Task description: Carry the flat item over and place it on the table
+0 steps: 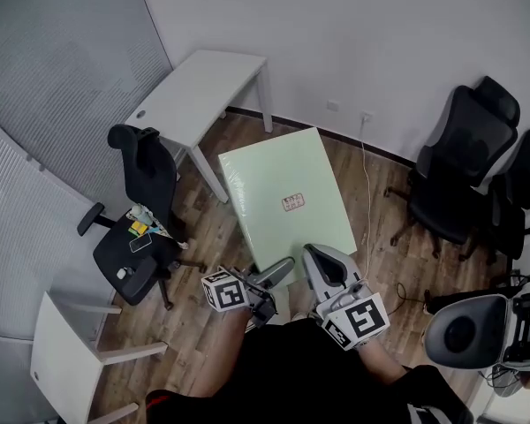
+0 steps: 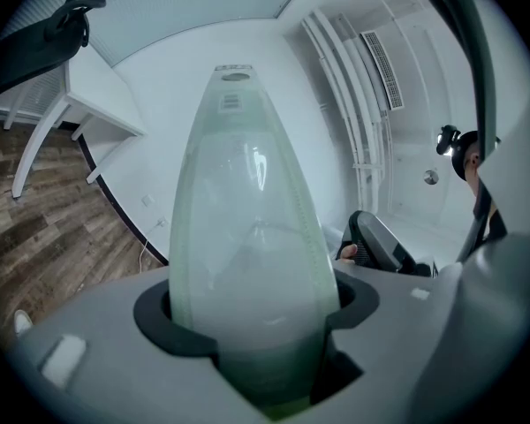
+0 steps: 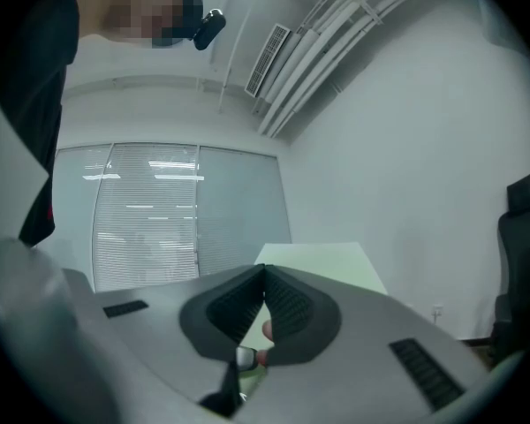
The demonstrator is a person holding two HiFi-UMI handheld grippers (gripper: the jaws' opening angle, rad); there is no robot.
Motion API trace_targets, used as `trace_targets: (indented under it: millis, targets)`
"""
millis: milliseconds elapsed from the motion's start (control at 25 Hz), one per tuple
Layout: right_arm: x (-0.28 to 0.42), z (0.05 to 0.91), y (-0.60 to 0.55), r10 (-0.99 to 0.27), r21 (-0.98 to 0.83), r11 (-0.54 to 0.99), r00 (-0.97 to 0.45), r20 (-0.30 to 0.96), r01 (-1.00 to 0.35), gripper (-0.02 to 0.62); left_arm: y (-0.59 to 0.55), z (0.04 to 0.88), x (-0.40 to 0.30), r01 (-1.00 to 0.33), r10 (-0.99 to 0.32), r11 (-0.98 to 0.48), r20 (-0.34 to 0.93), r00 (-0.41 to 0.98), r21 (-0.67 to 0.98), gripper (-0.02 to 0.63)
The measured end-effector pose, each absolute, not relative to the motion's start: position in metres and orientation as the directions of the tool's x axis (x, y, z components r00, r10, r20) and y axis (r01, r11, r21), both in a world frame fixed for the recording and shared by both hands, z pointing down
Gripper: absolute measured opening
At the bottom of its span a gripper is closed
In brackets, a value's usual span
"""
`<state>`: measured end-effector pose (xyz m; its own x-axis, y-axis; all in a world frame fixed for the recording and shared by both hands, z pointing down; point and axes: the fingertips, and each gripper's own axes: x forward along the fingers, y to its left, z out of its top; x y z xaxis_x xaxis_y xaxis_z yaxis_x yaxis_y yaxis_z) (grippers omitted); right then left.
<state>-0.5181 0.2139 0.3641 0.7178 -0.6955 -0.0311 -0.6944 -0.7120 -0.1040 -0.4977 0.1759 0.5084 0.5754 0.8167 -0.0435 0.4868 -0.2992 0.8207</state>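
Black chair (image 1: 150, 177) beside white table (image 1: 199, 91), green board (image 1: 274, 184)

The head view looks steeply down from high up. Both gripper views sit right behind their jaws, looking along them. All three show the green board (image 1: 287, 201).

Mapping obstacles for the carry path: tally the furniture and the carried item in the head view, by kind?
Green flat panel: 1
White table: 1
Black office chairs: 3
Grey-backed chair: 1
White chair: 1
Total: 7
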Motion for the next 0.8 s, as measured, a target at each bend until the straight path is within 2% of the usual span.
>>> trace_targets:
  millis: [240,800]
  targets:
    - [-0.489,0.374,0.204,-0.695,-0.096,-0.715,0.719,-0.012,-0.692,-0.002,0.168,0.517,-0.465,0.473,0.814,-0.280,-0.055,0.578,0.835,0.319]
    - [-0.355,0.373,0.171,-0.707,-0.155,-0.701,0.707,0.022,-0.696,-0.001,0.128,0.512,-0.342,0.463,0.790,-0.310,-0.046,0.611,0.830,0.319]
